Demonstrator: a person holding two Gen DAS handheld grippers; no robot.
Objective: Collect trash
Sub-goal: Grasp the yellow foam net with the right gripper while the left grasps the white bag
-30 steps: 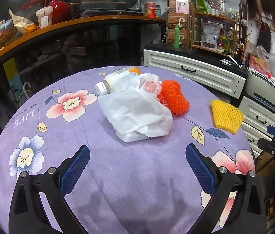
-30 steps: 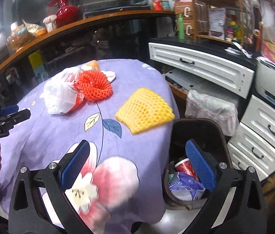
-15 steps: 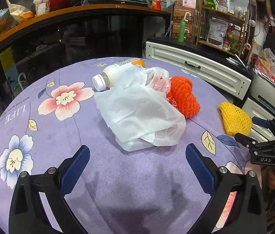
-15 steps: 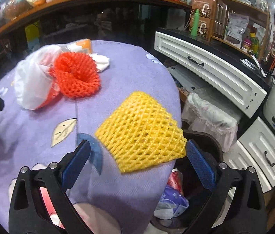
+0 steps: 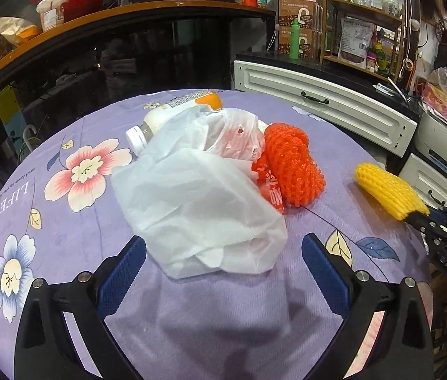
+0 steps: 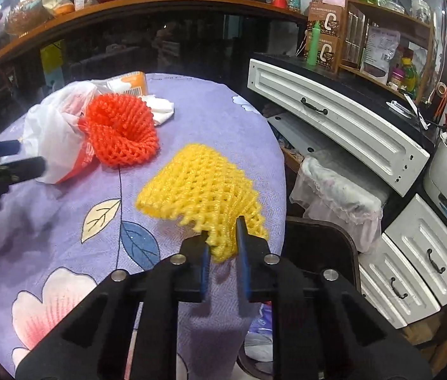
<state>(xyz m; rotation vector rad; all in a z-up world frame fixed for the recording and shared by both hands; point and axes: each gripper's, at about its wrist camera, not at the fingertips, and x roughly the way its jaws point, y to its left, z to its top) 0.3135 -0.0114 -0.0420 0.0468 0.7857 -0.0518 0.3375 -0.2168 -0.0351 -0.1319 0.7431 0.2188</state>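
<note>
The purple flowered cloth covering the round worktop carries the printed word "LIFE", with a smaller line beside it too fine to read. The brown cardboard boxes on the rear shelf show a large white "C". Other labels are illegible.
</note>
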